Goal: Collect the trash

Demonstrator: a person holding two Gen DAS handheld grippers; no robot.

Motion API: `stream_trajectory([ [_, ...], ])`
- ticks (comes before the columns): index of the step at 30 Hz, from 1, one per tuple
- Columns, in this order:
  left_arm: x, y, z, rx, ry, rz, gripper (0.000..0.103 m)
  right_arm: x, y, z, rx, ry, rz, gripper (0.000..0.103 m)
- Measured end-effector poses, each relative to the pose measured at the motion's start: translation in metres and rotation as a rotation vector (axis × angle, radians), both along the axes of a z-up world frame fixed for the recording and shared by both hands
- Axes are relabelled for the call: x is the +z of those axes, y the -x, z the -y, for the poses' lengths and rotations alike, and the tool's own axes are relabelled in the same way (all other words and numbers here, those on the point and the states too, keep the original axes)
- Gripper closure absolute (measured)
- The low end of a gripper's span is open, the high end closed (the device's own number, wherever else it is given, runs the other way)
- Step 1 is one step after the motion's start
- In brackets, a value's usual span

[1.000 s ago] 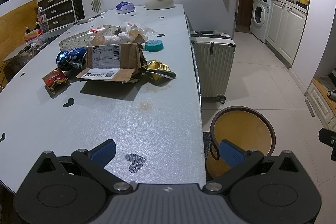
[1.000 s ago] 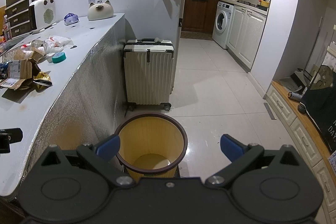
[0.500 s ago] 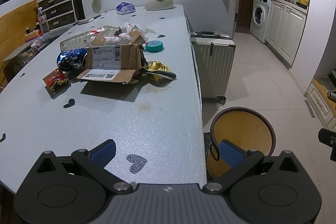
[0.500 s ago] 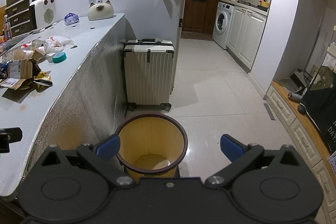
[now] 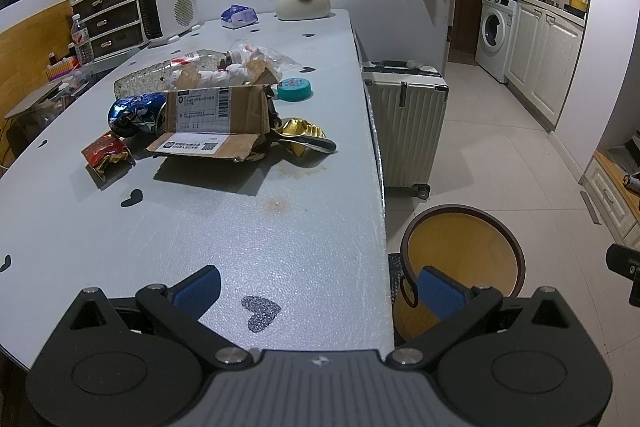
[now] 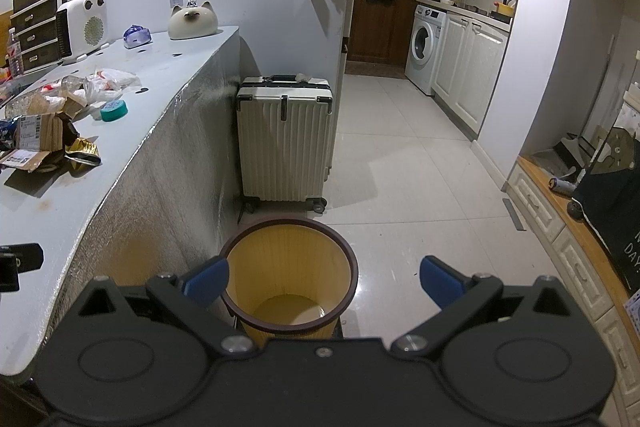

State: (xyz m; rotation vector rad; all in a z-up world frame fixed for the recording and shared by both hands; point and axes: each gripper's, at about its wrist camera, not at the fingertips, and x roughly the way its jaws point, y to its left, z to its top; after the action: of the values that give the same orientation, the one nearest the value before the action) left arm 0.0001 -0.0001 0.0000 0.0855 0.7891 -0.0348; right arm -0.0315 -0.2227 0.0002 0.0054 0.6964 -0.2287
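Jaws of both grippers spread wide and empty, trash pile (image 5: 224, 115) well ahead of left gripper (image 5: 320, 289), bin (image 6: 288, 283) below right gripper (image 6: 324, 281)

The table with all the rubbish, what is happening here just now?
A person holds two grippers, both open and empty. The left gripper hovers over the near end of the table, facing the trash pile around the cardboard box. The right gripper hangs above the empty yellow bin on the floor. Nothing is collected yet.

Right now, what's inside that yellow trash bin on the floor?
The yellow trash bin looks empty: only its bare bottom shows. The right gripper hides the near inner wall.
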Motion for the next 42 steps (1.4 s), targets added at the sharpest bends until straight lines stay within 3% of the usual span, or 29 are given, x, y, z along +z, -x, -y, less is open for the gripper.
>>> stream_trajectory([
  [33,0.001,-0.002,0.000,-0.001,0.007,0.003,0.000,0.000,0.000,0.000,-0.001,0.002,0.001,0.000],
  [42,0.009,-0.014,-0.025,0.088,-0.015,0.065,0.000,0.007,-0.009,-0.003,0.049,-0.003,0.072,0.000],
])
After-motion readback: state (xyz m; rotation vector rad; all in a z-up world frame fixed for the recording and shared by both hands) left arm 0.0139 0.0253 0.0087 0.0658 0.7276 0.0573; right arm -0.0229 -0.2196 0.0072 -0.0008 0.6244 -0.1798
